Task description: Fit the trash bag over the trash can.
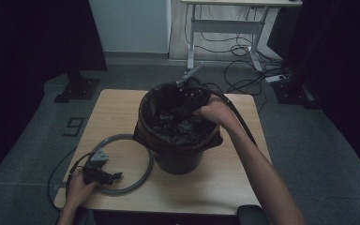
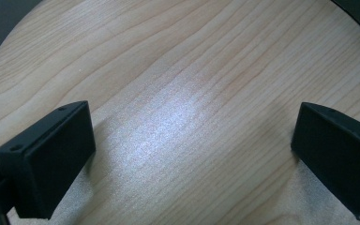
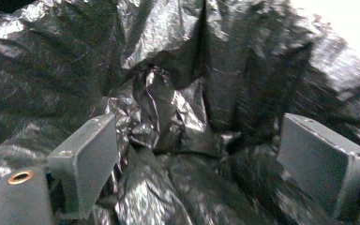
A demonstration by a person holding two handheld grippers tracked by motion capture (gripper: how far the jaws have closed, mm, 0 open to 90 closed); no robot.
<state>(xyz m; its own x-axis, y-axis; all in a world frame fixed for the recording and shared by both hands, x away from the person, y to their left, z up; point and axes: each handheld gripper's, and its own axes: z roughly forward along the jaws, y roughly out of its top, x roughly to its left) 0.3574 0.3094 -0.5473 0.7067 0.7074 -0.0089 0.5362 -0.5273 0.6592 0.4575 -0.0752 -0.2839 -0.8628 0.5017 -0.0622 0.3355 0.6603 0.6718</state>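
Bin-lining work looks roughly midway. The right gripper (image 1: pixel 187 105) is down inside the mouth of the dark bin (image 1: pixel 180 159), its jaws spread wide with nothing between them; ahead of and below it the black bag (image 3: pixel 168 117) lies crumpled in loose folds, bunched toward the middle rather than pressed flat against the walls. From above, the bag's edge already hangs over the bin rim on the side nearest the person, so the draping seems done, while pushing the plastic down and smoothing it is, I'd judge, what remains. The left gripper (image 1: pixel 104 176) rests on the wooden table (image 1: pixel 122 105), wide open and empty, bare tabletop between its jaws. Around it lies a grey ring (image 1: pixel 140 180), well apart from the bin's top; fitting that over the bag probably comes last.
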